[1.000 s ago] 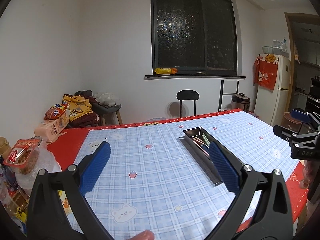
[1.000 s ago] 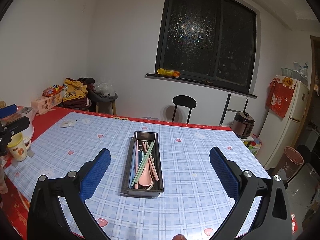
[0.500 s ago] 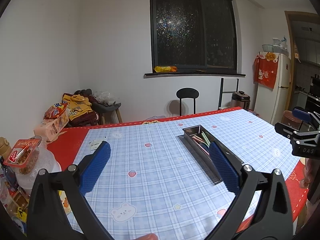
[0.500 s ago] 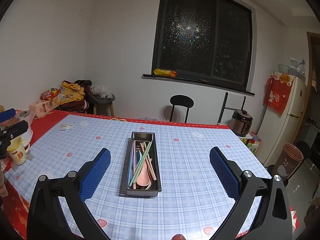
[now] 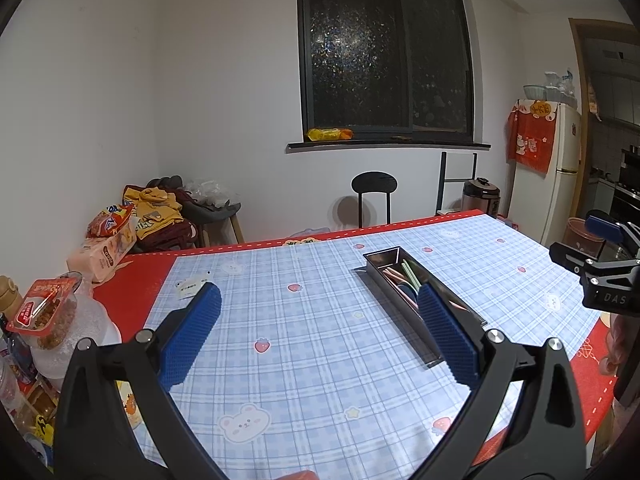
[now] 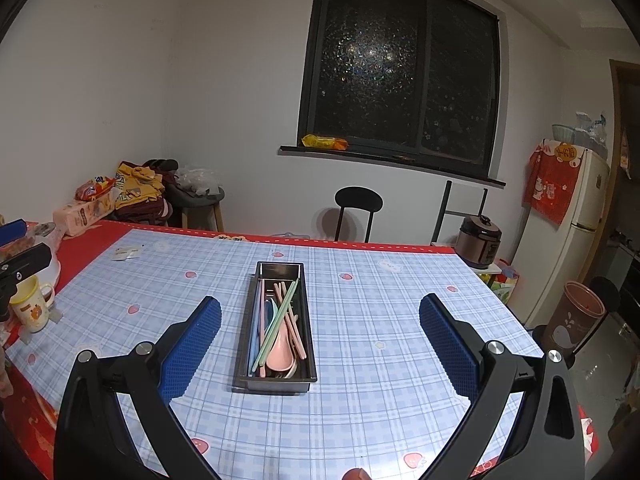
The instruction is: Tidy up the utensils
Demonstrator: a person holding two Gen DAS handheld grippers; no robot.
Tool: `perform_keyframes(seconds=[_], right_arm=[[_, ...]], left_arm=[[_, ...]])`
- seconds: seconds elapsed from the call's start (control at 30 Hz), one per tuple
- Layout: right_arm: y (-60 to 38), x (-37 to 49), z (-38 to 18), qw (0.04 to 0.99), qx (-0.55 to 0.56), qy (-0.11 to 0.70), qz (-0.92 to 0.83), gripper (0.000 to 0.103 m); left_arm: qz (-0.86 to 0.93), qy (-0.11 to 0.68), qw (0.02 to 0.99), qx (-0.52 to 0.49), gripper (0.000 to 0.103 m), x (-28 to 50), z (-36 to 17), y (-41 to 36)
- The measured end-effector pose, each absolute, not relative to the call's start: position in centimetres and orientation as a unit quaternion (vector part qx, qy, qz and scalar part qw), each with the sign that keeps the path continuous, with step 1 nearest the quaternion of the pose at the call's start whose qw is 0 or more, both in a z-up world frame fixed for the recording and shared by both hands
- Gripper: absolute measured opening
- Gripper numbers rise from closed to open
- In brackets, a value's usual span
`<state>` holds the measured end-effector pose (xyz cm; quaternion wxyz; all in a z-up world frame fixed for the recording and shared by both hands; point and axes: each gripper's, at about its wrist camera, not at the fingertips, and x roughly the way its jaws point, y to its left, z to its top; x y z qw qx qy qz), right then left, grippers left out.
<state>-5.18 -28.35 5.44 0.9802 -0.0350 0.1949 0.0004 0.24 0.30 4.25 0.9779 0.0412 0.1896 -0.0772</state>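
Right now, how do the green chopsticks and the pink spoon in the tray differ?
The green chopsticks are thin straight sticks; the pink spoon has a broad bowl. The chopsticks run diagonally along most of the tray; the spoon's bowl sits at its near end. The chopsticks lie on top, crossing over the spoon. Both are pastel and lie inside the tray, with neither gripper touching them.

Only legible text was "DAS", white on the black body of the right gripper (image 5: 600, 256) at the left wrist view's edge, cut off there. Snack packs, tissue box, fridge cloth: print too blurred.
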Motion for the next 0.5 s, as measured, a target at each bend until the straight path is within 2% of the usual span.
perform_keyframes(seconds=[0.5], right_arm=[[-28.74,-5.07,5.20,0.980,-0.030,0.198,-0.002,0.097]], left_arm=[[-0.079,0.194,0.977,0.040,0.097,0.22,4.18,-0.02]])
